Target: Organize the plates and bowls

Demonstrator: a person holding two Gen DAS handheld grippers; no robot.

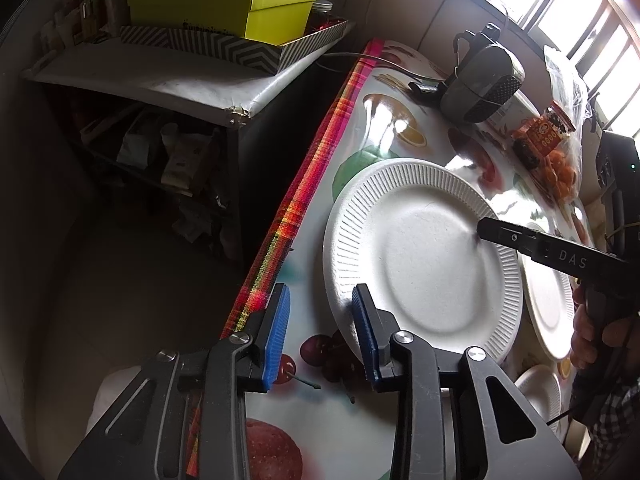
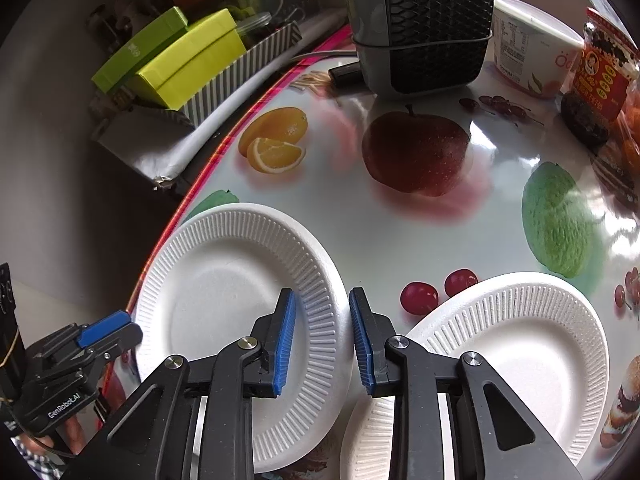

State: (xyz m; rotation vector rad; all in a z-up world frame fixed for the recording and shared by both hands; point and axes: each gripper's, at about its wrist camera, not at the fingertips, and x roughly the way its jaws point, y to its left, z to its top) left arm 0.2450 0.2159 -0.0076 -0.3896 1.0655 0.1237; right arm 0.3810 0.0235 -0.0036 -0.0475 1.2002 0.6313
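Left hand-held gripper: you hold it with the jaws wide apart, nothing between them; its right blue finger is over the near rim of the big plate, the left one over the counter edge.
Right hand-held gripper: your jaws stand apart and straddle the right rim of the same plate, not closed on it.
Big plate: white, ribbed rim, it lies flat on the counter near the left edge.
Second plate: it lies just right of the first one.
Small bowl: near you, beside the second plate.
Grey heater: at the far side.
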